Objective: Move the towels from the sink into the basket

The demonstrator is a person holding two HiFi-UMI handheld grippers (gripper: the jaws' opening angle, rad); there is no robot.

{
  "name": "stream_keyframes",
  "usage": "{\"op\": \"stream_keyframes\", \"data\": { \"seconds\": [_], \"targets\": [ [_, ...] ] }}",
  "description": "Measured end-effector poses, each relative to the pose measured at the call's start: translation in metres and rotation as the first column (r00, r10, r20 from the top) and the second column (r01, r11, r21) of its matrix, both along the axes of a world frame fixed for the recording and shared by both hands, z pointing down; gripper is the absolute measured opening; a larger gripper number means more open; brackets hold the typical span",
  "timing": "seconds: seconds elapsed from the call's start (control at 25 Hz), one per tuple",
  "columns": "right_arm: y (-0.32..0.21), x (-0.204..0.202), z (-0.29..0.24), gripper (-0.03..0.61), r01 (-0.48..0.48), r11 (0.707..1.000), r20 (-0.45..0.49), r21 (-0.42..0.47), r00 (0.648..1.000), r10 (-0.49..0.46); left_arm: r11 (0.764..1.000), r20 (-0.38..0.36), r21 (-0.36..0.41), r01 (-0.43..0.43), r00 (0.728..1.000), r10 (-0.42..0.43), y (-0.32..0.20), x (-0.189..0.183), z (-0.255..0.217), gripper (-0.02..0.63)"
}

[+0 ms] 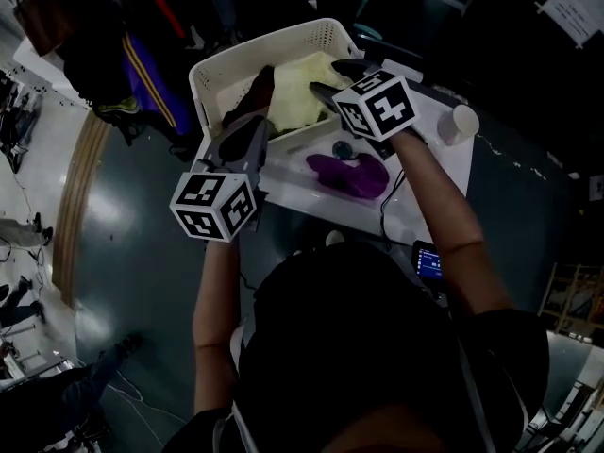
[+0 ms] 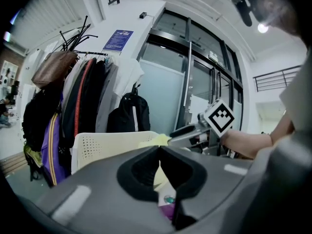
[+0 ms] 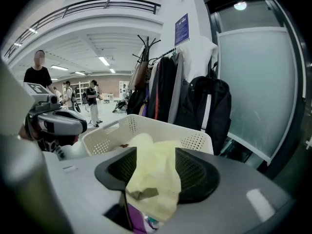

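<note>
head view: dim, underexposed | gripper views: bright, fisheye-bent edges, black corners | ceiling lamp: glare

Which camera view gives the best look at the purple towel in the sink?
The head view: the purple towel lies whole and unobstructed in the white sink. The left gripper view shows only a small purple patch low down, past its jaws. The right gripper view shows only a purple sliver below the yellow towel.

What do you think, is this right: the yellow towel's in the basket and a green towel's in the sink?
Not green: the head view shows a purple towel in the sink. The yellow towel is in the basket.
</note>
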State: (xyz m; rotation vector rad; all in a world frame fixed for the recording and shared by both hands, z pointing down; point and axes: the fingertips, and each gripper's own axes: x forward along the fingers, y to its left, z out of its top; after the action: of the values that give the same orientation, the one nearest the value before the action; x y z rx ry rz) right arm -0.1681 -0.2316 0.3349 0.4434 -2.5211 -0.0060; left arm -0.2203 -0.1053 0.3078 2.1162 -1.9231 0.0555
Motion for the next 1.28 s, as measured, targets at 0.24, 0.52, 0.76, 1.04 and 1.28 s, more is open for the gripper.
{"op": "stream_keyframes", "data": {
  "seconds": [0.24,0.52,0.76,1.04,1.28],
  "targets": [
    [-0.004,0.005,-0.006,0.217,-0.023,1.0,0.039,0.016,0.999,0.022,1.0,-0.007,0.006,-0.01,1.0,0.01,-0.008,-0.002,0.002,0.005],
    [-0.005,0.027,-0.023,-0.003,-0.083,0.995,0.113,0.064,0.991,0.075,0.997,-0.014,-0.001,-0.075,0.997,0.075,-0.019,0.014,0.007,0.005],
    [-0.001,0.048,-0.019,-0.003,-0.099,0.995,0.121,0.032,0.988,0.094,0.989,-0.018,-0.007,-0.149,0.989,0.149,-0.027,0.036,0.009,0.005],
    [-0.007,0.08,-0.001,-0.003,-0.163,0.987,0.11,0.001,0.981,0.162,0.97,-0.027,-0.026,-0.24,0.97,0.24,-0.038,0.065,0.022,0.005],
    [-0.006,0.112,0.015,-0.003,-0.228,0.973,0.092,-0.03,0.969,0.229,0.947,-0.036,-0.037,-0.32,0.947,0.319,-0.044,0.094,0.031,0.005]
  ]
}}
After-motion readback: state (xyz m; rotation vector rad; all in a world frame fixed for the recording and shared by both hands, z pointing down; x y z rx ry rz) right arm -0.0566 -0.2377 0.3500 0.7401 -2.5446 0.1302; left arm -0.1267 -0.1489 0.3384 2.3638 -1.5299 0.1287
